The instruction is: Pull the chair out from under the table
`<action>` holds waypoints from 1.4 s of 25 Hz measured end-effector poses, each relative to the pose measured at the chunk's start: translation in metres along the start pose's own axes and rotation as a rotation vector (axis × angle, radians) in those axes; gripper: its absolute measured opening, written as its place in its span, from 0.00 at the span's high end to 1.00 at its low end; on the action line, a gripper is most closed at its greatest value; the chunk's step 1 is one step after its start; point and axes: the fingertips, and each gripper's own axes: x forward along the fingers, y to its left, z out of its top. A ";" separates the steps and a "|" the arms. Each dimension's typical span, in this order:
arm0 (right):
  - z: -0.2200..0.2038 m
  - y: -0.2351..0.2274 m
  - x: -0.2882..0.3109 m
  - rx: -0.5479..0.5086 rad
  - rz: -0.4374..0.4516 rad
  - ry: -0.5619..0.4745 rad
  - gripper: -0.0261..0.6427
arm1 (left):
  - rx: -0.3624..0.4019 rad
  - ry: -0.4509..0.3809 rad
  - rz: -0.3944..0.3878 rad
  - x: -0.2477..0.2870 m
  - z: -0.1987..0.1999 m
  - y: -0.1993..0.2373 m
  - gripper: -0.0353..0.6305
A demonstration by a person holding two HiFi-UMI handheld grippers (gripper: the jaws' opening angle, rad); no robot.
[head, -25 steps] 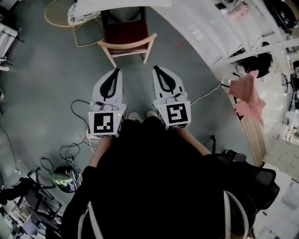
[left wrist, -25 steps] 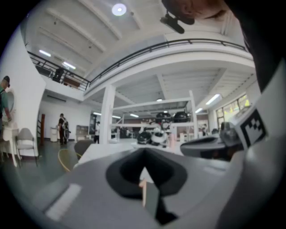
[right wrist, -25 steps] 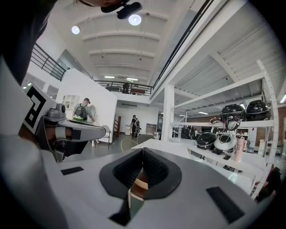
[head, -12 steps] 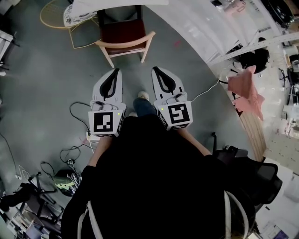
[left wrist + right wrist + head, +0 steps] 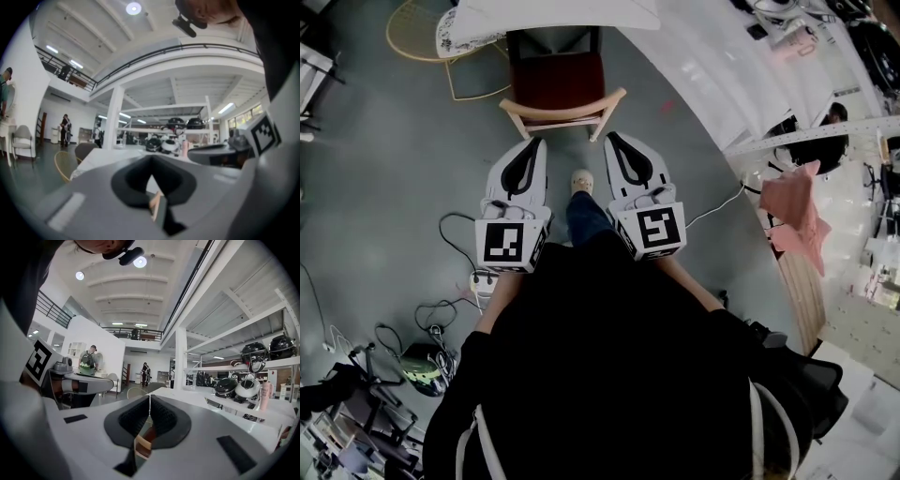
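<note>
Both hands are holding the left gripper [image 5: 532, 142] and right gripper [image 5: 612, 139] level, jaws clenched empty, pointing toward 12 o'clock at the wooden chair [image 5: 562, 89] tucked partly under the white table [image 5: 581, 13]. The grippers are sitting closer to the chair than a second ago.

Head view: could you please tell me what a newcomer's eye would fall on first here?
The left gripper and the right gripper, both white, fill the middle of the head view, jaws together, pointing at the wooden chair just ahead. Its dark red seat reaches under the white table at the top edge. Between the grippers the person's shoe shows on the grey floor.
</note>
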 end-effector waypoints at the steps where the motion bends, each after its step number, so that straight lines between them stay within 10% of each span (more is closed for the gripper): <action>1: -0.001 -0.007 0.011 -0.001 0.008 0.002 0.93 | 0.003 -0.001 0.001 0.012 0.001 0.005 0.94; 25: -0.050 -0.092 0.180 0.015 0.189 0.111 0.93 | -0.057 0.063 0.105 0.159 -0.036 0.105 0.94; 35: -0.066 -0.094 0.195 0.009 0.196 0.153 0.93 | -0.004 0.136 0.034 0.177 -0.064 0.115 0.94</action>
